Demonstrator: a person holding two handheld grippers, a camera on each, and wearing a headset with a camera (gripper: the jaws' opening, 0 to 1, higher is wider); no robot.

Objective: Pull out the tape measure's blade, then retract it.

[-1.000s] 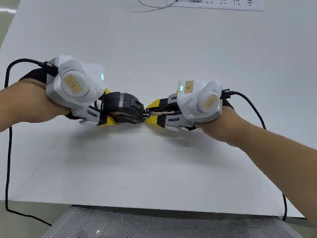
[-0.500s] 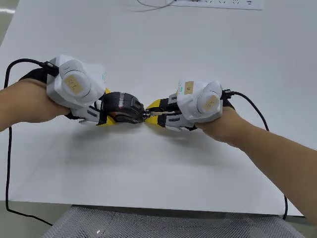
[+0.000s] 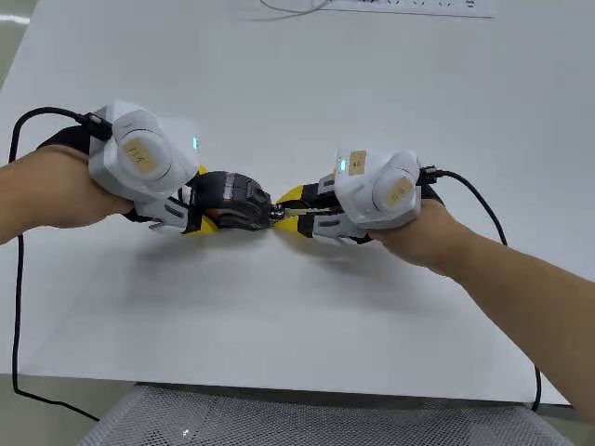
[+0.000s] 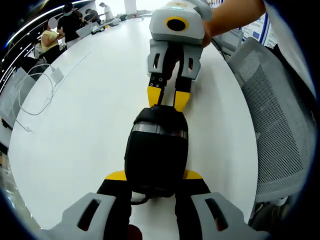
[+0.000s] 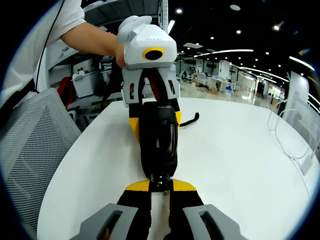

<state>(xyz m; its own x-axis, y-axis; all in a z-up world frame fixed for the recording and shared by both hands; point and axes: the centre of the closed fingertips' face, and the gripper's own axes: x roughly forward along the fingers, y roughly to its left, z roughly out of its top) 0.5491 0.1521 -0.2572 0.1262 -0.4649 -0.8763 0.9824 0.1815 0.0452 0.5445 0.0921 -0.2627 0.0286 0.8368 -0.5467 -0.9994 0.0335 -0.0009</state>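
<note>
Two grippers meet low over the worktop (image 3: 372, 93). The left gripper (image 3: 199, 200) has its jaws clamped on the tape (image 3: 232, 199) by its sides. The right gripper (image 3: 291, 212) has jaws nearly shut, pinching the blade (image 3: 305, 212) tip at the mouth. The tape looks hard and fairly heavy (rubbery, so grippy). The blade is thin and springy, best held by its hook.

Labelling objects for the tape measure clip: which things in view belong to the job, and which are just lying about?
Job:
tape measure, clamped by the left gripper
its blade, pinched by the right gripper

Lying about:
power strip
mesh chair
</note>
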